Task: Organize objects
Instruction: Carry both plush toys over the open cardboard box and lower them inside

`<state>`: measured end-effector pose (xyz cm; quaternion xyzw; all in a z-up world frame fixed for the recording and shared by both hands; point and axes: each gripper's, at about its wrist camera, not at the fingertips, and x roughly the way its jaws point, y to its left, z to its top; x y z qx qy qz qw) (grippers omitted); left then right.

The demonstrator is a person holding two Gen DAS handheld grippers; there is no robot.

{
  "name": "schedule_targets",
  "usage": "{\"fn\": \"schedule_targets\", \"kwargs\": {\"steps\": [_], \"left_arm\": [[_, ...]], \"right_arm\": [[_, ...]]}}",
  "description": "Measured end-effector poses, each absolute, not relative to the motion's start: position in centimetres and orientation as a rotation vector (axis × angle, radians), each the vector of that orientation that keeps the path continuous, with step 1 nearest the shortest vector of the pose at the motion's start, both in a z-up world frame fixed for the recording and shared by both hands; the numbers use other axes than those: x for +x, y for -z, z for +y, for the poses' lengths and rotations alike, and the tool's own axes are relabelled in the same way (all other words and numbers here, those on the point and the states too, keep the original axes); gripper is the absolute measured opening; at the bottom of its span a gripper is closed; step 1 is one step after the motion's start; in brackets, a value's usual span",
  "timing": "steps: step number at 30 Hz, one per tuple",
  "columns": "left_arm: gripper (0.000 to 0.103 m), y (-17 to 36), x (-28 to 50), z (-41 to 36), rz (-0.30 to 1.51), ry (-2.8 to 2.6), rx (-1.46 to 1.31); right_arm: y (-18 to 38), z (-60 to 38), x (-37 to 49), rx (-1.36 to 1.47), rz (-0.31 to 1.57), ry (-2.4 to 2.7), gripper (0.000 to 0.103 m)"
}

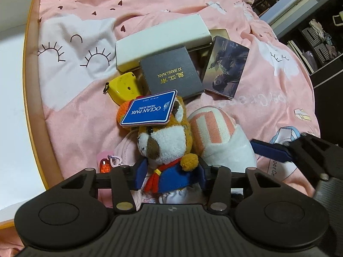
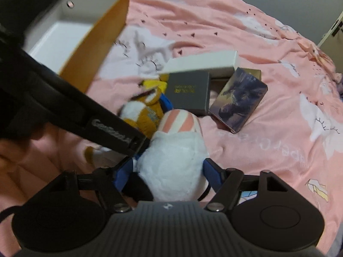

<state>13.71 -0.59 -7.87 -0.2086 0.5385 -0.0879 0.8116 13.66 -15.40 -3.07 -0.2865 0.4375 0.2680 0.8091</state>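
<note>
While its blue fingers pinch the plush fox at the body, the left gripper faces a grey box ahead. The right gripper clamps the white fleece roll — fox to its left.

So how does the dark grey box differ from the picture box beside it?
The dark grey box is plain with small gold lettering; the picture box carries a printed figure illustration. The grey one looks roughly square, the picture one longer and narrower. The grey box lies against the white box; the picture box rests tilted. Both lie on the pink bedding, ungripped.
</note>
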Motion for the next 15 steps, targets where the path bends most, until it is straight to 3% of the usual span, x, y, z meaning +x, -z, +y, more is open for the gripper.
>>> {"fn": "schedule_targets", "kwargs": {"steps": [4, 6, 15], "left_arm": [[0.048, 7.4, 13.2, -0.4, 1.122, 0.207, -0.437], [0.040, 6.9, 12.8, -0.4, 1.101, 0.221, -0.429], [0.039, 3.5, 10.4, 1.3, 0.957, 0.212, -0.426]], "right_arm": [[4.0, -16.0, 14.3, -0.596, 0.948, -0.559, 0.070], [3.4, -16.8, 14.7, -0.528, 0.966, -0.555, 0.067], [-0.9, -18.9, 14.4, -0.280, 0.943, -0.570, 0.063]]}}
